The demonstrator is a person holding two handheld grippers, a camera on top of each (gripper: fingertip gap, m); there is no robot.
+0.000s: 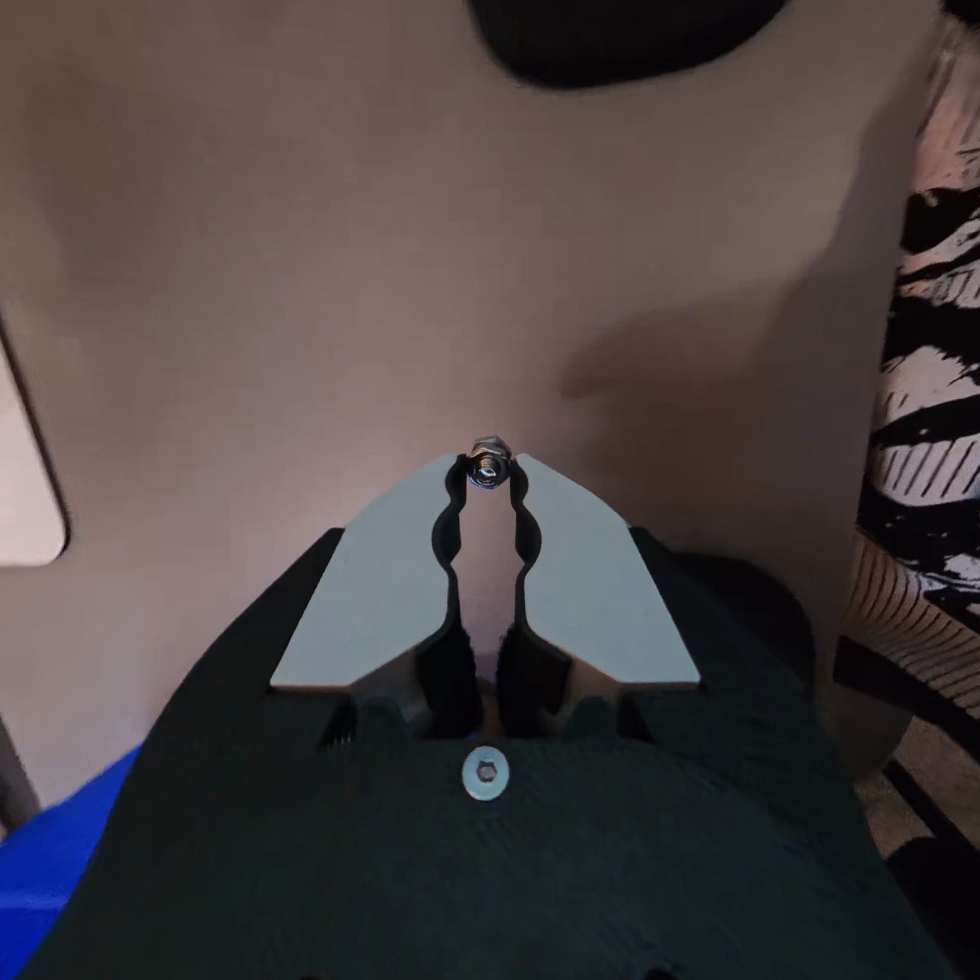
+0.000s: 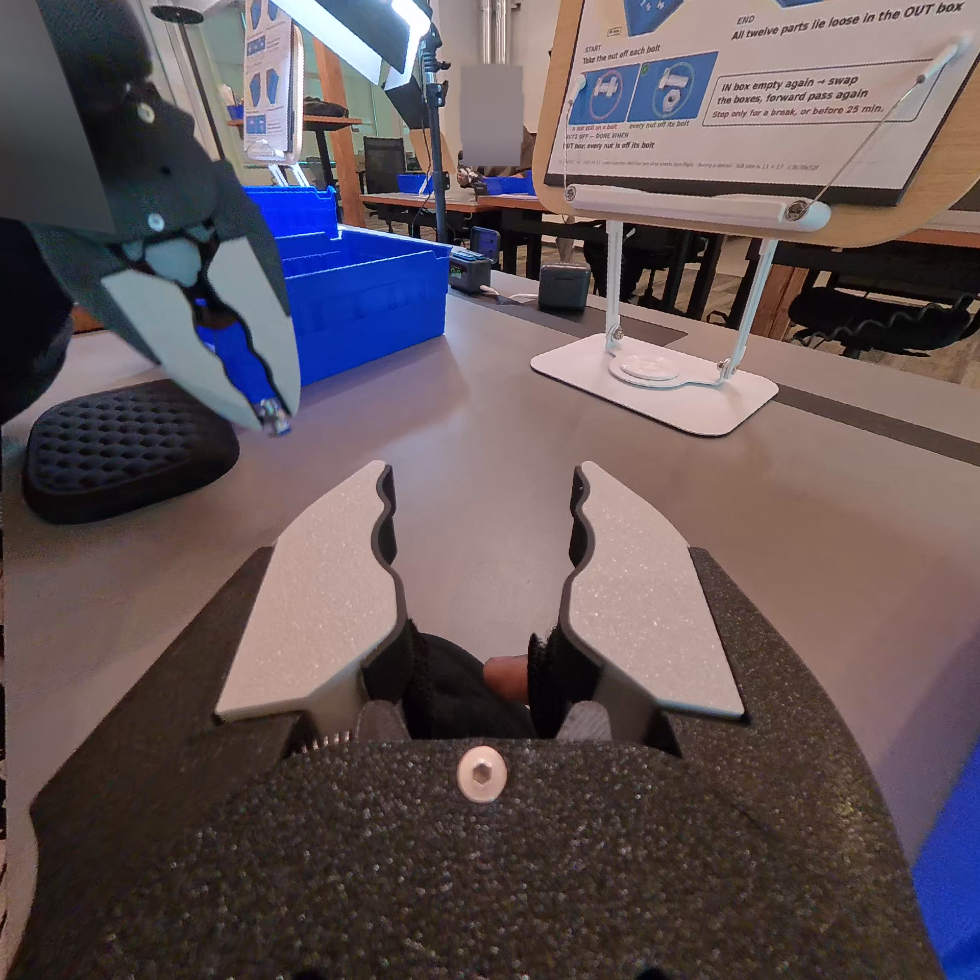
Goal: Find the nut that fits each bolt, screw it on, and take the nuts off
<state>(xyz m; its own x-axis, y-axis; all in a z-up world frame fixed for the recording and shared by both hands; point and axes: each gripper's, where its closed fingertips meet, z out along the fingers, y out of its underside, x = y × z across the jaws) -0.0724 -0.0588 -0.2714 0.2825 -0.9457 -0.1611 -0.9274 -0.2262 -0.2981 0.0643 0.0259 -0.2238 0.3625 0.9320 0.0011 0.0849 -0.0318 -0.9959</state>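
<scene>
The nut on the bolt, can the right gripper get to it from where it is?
Probably yes. The right gripper is open and empty, and only bare table lies between it and the left gripper, which holds the bolt with its nut sticking out past the tips.

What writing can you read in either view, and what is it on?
Instruction sheet on the wooden stand: legible print beside blue pictures, but I do not quote writing.
Second sheet, farther back: too small to read.
Black charging case by the blue bin: green lit marks, too small.
Left wrist view: none, not even on the bolt in the left gripper.
</scene>
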